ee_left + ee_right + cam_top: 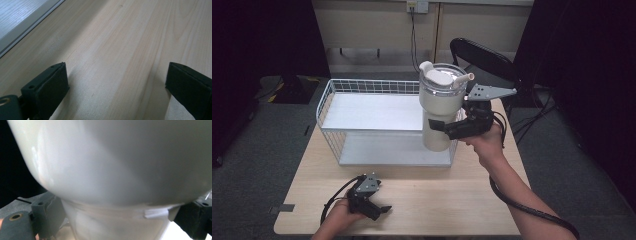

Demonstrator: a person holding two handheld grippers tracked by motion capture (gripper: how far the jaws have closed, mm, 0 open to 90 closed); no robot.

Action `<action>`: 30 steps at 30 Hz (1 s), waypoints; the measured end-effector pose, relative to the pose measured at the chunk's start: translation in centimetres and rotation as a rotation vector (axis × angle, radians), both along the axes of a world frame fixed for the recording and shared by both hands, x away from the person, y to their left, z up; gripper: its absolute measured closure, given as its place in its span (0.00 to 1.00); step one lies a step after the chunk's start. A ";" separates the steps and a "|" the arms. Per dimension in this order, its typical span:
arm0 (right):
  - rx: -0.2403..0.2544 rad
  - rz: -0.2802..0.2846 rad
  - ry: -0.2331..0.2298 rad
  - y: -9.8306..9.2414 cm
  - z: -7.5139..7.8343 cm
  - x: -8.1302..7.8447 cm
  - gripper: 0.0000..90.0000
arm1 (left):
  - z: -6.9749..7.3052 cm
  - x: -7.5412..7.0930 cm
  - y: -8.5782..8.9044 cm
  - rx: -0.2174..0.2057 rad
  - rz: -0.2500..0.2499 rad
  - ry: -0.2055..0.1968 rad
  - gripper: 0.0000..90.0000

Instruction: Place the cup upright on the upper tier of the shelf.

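Observation:
A tall white tumbler (439, 95) with a lid and a straw spout stands upright at the right end of the white wire basket (362, 86). My right gripper (439, 127) is shut on the tumbler's narrow lower part, one jaw on each side of it. In the right gripper view the tumbler (112, 157) looms close, and the right gripper (117, 220) has both jaws against its base. I cannot tell whether the tumbler's bottom rests on the basket floor. My left gripper (382, 211) lies low on the wooden table (447, 200) near the front left edge, open and holding nothing. The left gripper view shows my left gripper (117, 82) over bare wood.
The basket has a white floor (15, 17) and wire walls, and spans the back half of the table. A black chair (482, 55) stands behind the table at the right. Cables trail from both grippers. Grey carpet surrounds the table.

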State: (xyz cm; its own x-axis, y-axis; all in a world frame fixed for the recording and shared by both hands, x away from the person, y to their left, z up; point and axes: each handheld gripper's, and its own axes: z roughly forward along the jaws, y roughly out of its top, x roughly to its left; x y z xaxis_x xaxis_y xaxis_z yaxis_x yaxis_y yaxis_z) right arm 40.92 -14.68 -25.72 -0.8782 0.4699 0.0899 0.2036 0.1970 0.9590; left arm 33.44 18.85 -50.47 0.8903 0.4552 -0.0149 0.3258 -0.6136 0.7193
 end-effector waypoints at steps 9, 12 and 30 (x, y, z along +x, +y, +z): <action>0.011 -0.010 -0.004 0.7 1.4 0.8 0.11 | 0.0 0.0 0.0 0.001 -0.001 0.001 0.04; -0.001 -0.017 -0.016 1.2 1.7 1.0 0.11 | 0.0 0.0 0.0 -0.001 0.001 0.002 0.04; 0.002 -0.053 -0.028 3.4 2.2 3.1 0.11 | 0.0 0.0 0.0 -0.002 0.002 0.002 0.04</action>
